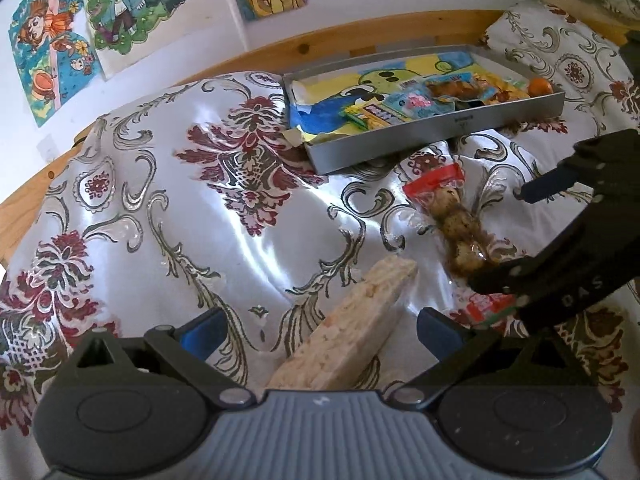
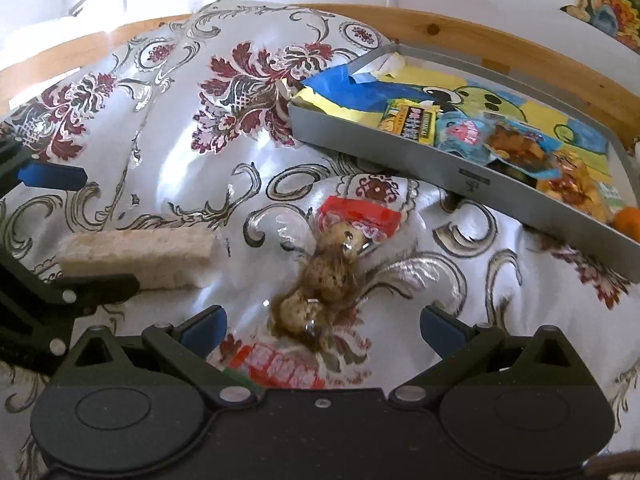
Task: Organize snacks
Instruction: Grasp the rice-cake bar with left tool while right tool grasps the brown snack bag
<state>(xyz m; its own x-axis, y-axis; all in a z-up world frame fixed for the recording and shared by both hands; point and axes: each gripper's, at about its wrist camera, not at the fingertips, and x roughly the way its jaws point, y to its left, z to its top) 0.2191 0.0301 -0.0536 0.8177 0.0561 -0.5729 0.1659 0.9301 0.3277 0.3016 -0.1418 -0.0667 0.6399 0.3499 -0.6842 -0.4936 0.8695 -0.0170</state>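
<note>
In the left wrist view we see our left claw (image 1: 318,332) spread wide, its blue-padded fingers (image 1: 202,334) standing on either side of a pale, long rectangular puffed-rice bar (image 1: 352,330) that lies on the shiny white bedspread with dark red floral and grey scroll pattern (image 1: 160,208); neither pad touches the bar. To the right lies a clear plastic packet with red ends holding brown speckled round snacks (image 1: 456,224), and our right claw (image 1: 504,236) reaches over it from the right edge, its two dark fingers far apart, one above the packet and one at its lower end. Beyond, a shallow grey rectangular metal tray (image 1: 460,126) rests on the bedspread near the wooden bed frame (image 1: 360,36), lined with a yellow-and-blue cartoon drawing and carrying several colourful snack packets (image 1: 420,100) towards its right end. In the right wrist view our right claw is wide open, with the packet of round snacks lying between its blue pads, untouched. The rice bar lies to the left, near the left claw's dark finger (image 2: 100,284). The grey tray sits at upper right, tilted on the bedding.
</note>
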